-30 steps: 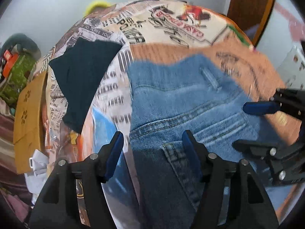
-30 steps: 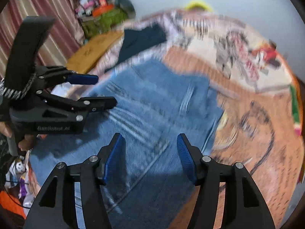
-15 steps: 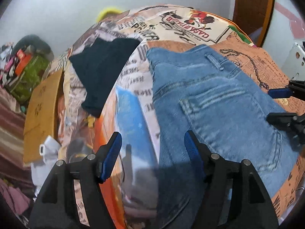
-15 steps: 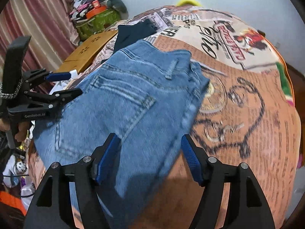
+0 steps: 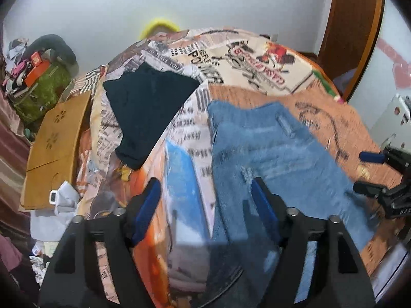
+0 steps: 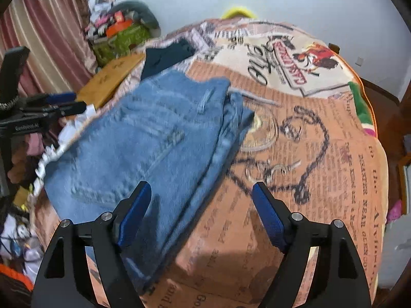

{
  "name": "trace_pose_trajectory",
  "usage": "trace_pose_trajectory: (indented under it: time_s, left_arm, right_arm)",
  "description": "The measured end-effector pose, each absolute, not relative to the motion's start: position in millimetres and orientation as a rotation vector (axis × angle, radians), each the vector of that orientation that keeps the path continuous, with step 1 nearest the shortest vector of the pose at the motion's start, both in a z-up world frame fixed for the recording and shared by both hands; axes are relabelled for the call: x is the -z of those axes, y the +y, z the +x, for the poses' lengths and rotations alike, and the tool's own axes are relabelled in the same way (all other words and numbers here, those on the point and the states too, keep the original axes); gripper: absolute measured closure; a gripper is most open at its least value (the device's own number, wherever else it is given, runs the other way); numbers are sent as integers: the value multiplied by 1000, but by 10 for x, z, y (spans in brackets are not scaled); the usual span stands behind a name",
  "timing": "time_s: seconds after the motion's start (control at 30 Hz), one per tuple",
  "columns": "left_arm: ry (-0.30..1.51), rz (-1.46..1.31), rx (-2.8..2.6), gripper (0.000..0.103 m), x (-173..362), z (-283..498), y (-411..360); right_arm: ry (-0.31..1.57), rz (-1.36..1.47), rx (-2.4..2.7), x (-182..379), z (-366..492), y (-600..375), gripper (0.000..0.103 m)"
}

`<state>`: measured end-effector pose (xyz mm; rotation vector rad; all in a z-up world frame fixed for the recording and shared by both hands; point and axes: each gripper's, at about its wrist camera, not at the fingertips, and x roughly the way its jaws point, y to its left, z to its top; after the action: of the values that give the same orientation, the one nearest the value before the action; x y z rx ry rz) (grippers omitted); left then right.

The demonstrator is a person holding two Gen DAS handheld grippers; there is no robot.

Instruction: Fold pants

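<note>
Blue jeans (image 5: 272, 151) lie folded on the printed bedspread (image 5: 246, 59), back pocket up and waistband toward the far side. My left gripper (image 5: 205, 182) hovers above their left edge, its jaws opening with nothing pressed between the pads. In the right wrist view the jeans (image 6: 154, 141) lie to the left. My right gripper (image 6: 201, 187) hangs over their right edge and the orange bedspread (image 6: 321, 179), jaws also opening and empty. Each gripper shows in the other's view: the right gripper (image 5: 370, 172) at the right edge, the left gripper (image 6: 64, 104) at the left edge.
A dark folded garment (image 5: 149, 107) lies on the bed to the far left of the jeans. A wooden board (image 5: 56, 141) leans at the bed's left side, with a green bag and clutter (image 5: 38, 87) behind it. A curtain (image 6: 38, 38) hangs left, and a brown door (image 5: 354, 25) stands right.
Both grippers have drawn back and risen from the jeans, and their jaws stand wider. The jeans stay flat on the bed.
</note>
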<state>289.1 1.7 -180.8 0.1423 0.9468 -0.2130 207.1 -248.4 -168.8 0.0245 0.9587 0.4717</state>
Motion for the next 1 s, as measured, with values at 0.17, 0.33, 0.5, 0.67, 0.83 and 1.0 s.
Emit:
trace_pose_trajectory:
  time_s: [0.17, 0.33, 0.5, 0.67, 0.83, 1.0]
  left_arm:
    - [1042, 87, 253, 20, 1965, 3259, -86]
    - [1202, 26, 266, 20, 2324, 3537, -113]
    - [1246, 19, 329, 20, 2454, 3644, -164]
    - [1319, -65, 410, 16, 2587, 3819, -128]
    - [1345, -139, 470, 16, 2690, 3899, -97]
    - [1347, -137, 513, 29, 2687, 3911, -204]
  right_arm:
    - [963, 193, -502, 1695, 2240, -2553, 20]
    - [1084, 287, -511, 2034, 2475, -2523, 20]
    - [1144, 367, -554, 2266, 2593, -2522, 19]
    - [1180, 464, -636, 2349, 2737, -2531, 17]
    - [1178, 459, -681, 2369, 2784, -2440, 17]
    - [1187, 466, -697, 2370, 2863, -2362, 30]
